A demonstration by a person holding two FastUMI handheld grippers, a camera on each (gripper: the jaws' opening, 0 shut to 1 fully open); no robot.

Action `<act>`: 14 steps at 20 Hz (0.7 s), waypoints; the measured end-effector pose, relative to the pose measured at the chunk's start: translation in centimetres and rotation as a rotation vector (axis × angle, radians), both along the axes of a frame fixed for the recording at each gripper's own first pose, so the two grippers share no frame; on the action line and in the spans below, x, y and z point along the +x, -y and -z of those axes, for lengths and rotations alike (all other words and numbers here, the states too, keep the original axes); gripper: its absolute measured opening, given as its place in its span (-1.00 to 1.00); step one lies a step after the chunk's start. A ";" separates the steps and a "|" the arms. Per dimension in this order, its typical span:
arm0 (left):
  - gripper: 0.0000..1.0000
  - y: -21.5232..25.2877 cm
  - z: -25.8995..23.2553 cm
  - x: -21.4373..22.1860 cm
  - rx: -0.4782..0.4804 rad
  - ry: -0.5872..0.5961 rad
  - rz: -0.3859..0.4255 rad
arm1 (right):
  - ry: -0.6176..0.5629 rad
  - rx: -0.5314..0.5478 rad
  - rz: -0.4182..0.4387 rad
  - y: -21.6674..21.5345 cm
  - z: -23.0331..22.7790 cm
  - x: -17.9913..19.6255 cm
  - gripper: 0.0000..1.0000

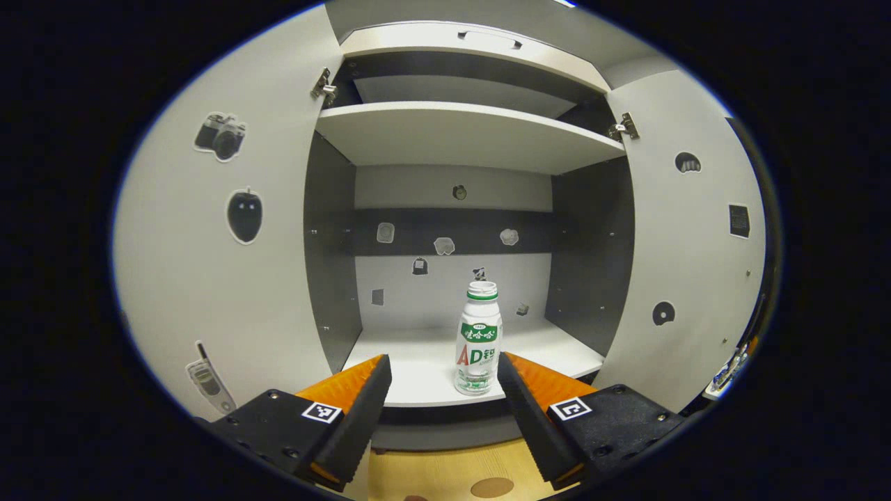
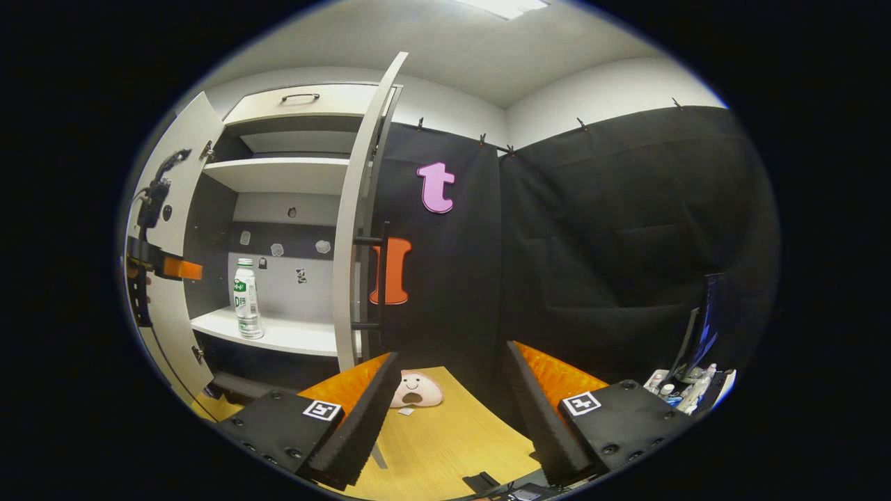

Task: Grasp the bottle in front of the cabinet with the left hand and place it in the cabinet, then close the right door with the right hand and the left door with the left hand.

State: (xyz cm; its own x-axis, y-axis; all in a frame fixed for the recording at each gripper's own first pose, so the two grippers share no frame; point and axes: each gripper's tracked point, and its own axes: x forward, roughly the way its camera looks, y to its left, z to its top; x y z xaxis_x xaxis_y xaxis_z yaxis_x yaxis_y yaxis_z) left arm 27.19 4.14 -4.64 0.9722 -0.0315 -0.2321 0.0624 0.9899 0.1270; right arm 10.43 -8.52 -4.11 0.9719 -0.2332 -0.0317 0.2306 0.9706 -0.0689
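While bottle (image 1: 478, 339) stands upright on cabinet shelf (image 1: 418, 362), left gripper (image 1: 444, 376) jaws gape empty, just short.

A pink toy (image 2: 415, 390) with a drawn face lies on the wooden table (image 2: 445, 431), just ahead of the right tongs' left finger. A small grey square (image 2: 406, 411) sits beside it. Far right of those tongs, a monitor (image 2: 704, 327) stands over some small bottles (image 2: 686, 390).
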 end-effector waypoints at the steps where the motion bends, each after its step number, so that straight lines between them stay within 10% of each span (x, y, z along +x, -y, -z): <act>1: 0.87 -0.2 -0.4 -1.3 -0.009 0.008 -0.002 | 0.009 0.000 -0.008 0.0 0.2 0.5 0.97; 14: 0.87 -5.1 -6.8 -16.2 -0.033 0.133 -0.076 | -0.081 -0.040 -0.051 2.4 6.8 7.7 0.97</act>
State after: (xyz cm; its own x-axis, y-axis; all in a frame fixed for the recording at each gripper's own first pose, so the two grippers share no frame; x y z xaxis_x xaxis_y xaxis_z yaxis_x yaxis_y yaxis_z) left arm 10.97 9.22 2.12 0.9942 0.0380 -0.1010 -0.0283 0.9949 0.0966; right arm 18.10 -10.94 -10.94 0.9773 -0.1857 -0.1019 0.1727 0.9771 -0.1246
